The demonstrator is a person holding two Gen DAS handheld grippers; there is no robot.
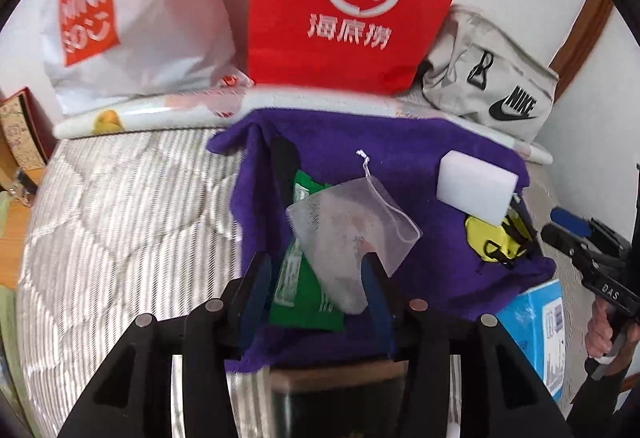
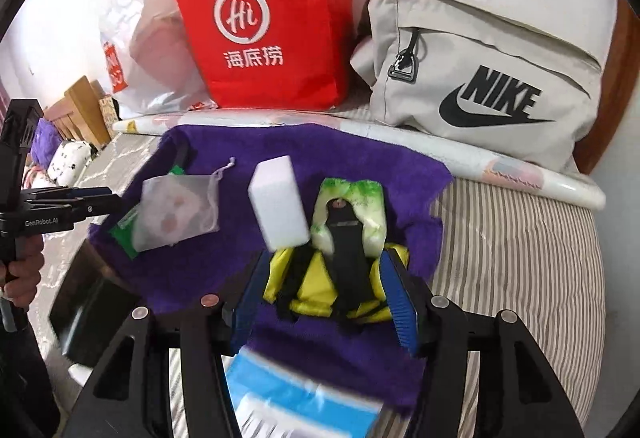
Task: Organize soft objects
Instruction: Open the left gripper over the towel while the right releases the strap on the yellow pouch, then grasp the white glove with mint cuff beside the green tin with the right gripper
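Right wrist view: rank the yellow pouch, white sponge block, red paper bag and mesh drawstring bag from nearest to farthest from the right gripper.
1. Yellow pouch, between the right gripper fingers.
2. White sponge block, just beyond, left.
3. Mesh drawstring bag, far left.
4. Red paper bag, at the back.

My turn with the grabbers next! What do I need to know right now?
Left gripper: jaws open around the mesh pouch, which lies on the green packet; not pinching.
Right gripper: jaws open either side of the yellow strapped item; no grip.
All these sit on the purple towel on the bed, along with the white sponge block and a green-and-white pack.
Done: things gathered on the towel. Left: probably sorting them; nothing is held.
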